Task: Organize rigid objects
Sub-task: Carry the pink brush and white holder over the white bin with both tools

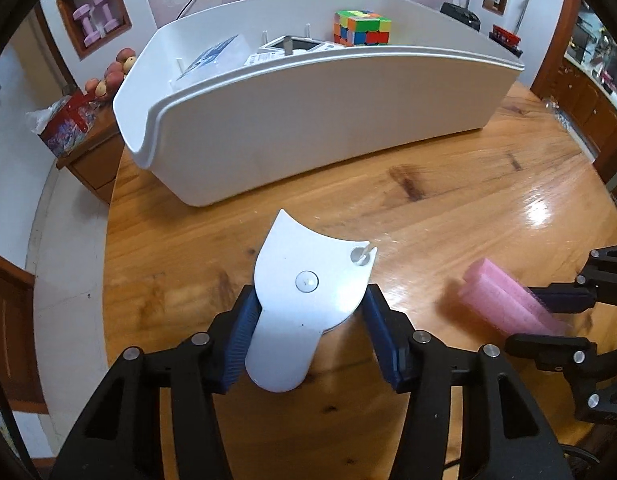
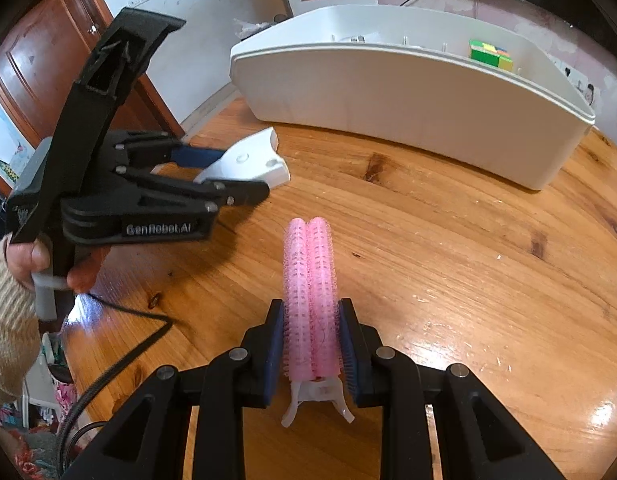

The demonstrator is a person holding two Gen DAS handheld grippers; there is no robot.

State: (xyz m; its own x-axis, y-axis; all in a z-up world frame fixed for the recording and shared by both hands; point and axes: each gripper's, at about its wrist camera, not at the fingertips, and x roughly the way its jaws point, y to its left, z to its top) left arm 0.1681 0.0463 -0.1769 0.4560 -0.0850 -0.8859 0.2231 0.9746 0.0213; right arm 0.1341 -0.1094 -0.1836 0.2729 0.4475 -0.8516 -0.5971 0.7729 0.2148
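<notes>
My left gripper (image 1: 311,296) is shut on a flat white plastic piece (image 1: 304,276) with a round stud and a small peg; both blue pads press its side edges just above the wooden table (image 1: 448,200). The right wrist view shows that left gripper (image 2: 232,178) with the white piece (image 2: 248,160) sticking out of its tips. Two pink hair rollers (image 2: 310,280) on a white clip point forward, and my right gripper (image 2: 312,308) is shut on them. In the left wrist view the pink rollers (image 1: 496,292) and the right gripper (image 1: 548,320) are at the right.
A long white bin (image 1: 308,120) stands across the far side of the table, holding a colour cube (image 1: 362,28), a small white device and a packet. A black cable (image 2: 140,344) trails over the table's near left. A person's hand (image 2: 36,260) grips the left handle. The table edge curves off at left.
</notes>
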